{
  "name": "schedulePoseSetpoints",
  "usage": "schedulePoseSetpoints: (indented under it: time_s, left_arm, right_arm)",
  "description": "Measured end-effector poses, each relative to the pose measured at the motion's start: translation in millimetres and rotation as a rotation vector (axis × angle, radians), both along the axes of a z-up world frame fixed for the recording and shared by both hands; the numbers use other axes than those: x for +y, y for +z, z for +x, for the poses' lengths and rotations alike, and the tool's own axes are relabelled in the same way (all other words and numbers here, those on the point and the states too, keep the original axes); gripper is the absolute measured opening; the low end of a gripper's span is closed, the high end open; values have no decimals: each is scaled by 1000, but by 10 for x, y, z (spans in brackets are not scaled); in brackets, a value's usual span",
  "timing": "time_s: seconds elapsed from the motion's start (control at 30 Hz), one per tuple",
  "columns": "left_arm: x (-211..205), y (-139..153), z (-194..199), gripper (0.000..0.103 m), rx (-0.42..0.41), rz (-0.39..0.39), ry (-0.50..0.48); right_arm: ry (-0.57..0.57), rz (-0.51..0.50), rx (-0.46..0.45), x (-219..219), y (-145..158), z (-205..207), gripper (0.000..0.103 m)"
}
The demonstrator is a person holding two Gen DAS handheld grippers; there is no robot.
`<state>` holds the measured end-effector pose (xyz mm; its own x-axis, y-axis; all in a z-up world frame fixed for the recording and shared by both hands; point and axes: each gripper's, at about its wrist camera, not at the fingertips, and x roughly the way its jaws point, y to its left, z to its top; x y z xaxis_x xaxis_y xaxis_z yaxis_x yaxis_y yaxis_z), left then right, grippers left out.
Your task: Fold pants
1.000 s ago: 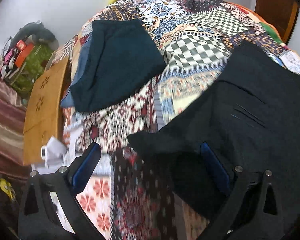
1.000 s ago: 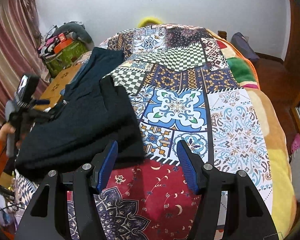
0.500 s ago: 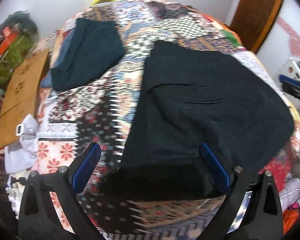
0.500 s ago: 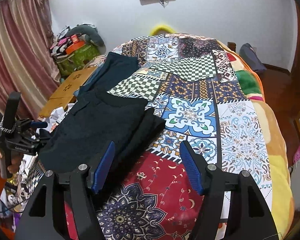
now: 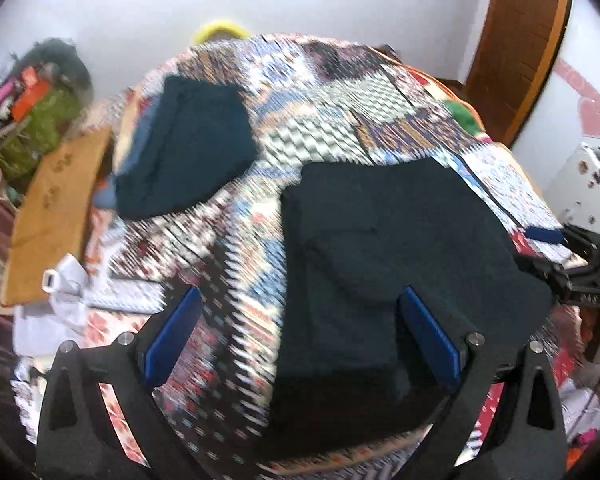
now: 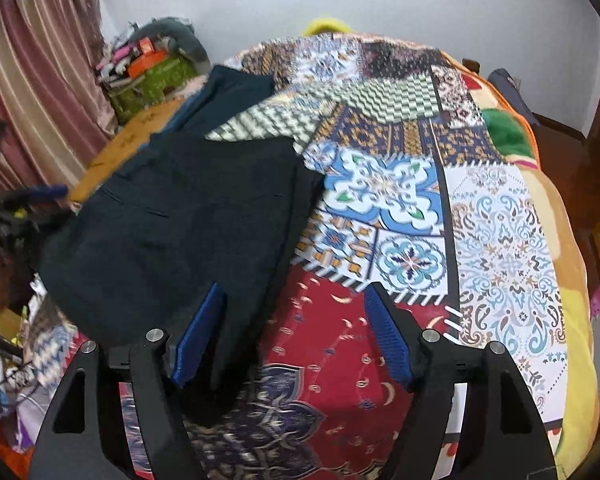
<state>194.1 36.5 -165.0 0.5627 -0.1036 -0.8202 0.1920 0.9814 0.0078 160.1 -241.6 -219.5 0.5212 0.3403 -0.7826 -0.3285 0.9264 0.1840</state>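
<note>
Black pants [image 5: 384, 252] lie folded in a flat rectangle on the patchwork bedspread [image 5: 340, 92]; they also show in the right wrist view [image 6: 188, 220]. My left gripper [image 5: 300, 332] is open and empty, held above the pants' near left edge. My right gripper [image 6: 296, 336] is open and empty, above the pants' near right edge, over red patchwork. The right gripper shows at the right edge of the left wrist view [image 5: 572, 256].
A second folded dark teal garment [image 5: 188, 152] lies at the bed's far left. A brown cardboard sheet [image 5: 56, 200] and a pile of bags [image 5: 28, 120] stand left of the bed. A wooden door [image 5: 528, 40] is at the right. The bedspread [image 6: 500, 240] stretches right.
Both grippers have pulled back and up from the pants, still open. The left camera has swung right, so the pants now sit centred. The pants lie flatter and more squared.
</note>
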Motion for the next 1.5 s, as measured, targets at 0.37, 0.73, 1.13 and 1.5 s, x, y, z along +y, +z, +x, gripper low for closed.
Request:
schedulePoseSetpoints:
  time_s: [0.37, 0.73, 1.13, 1.5]
  left_arm:
    - [-59, -3, 720, 100, 6, -7, -41]
    - [-272, -356, 1107, 40, 236, -101, -178]
    - [-401, -442, 1208, 37, 81, 103, -186]
    - [-160, 42, 730, 58, 4, 75, -110]
  right_arm:
    - [-10, 55, -16, -16, 196, 410, 68]
    - [37, 180, 161, 208, -173, 1053, 32]
    - [38, -11, 55, 329, -234, 938, 22]
    - [57, 55, -26, 336, 390, 687, 31]
